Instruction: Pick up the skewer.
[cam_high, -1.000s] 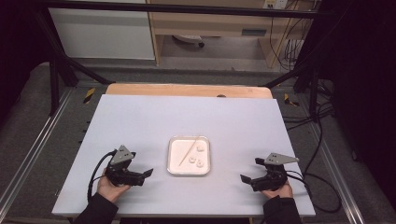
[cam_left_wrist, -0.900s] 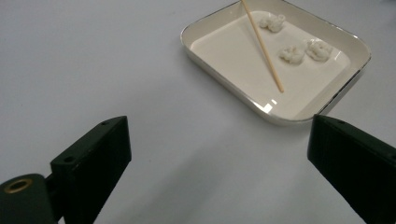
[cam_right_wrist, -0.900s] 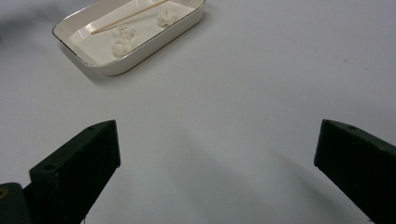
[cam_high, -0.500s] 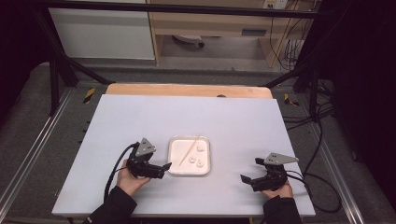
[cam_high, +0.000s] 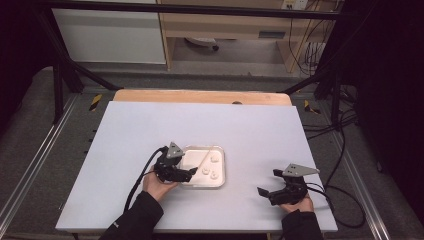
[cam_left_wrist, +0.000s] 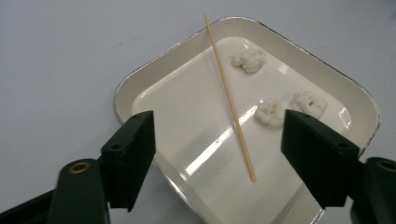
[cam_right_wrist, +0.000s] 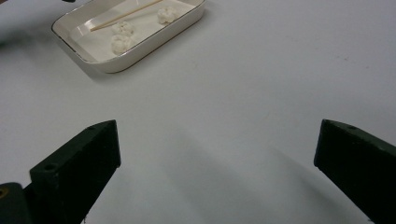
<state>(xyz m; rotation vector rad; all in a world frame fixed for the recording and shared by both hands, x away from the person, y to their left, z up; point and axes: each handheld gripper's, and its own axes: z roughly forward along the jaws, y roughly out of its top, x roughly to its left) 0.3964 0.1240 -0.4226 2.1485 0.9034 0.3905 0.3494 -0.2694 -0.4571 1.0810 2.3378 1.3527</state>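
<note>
The left gripper (cam_left_wrist: 217, 140) had moved right to the white rectangular tray (cam_left_wrist: 122, 91); its narrowing, empty jaws straddled the thin wooden skewer (cam_left_wrist: 229, 95), which pointed away.

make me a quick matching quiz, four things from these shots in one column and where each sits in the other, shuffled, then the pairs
Things:
1. thin wooden skewer
2. three white fluffy lumps
3. left gripper
4. right gripper

Places:
A. over bare table, clear of the white rectangular tray
B. at the tray's near edge, jaws apart
C. lying slantwise, one end on the rim
D. on the tray floor beside the stick

Pairs: 1-C, 2-D, 3-B, 4-A
</note>
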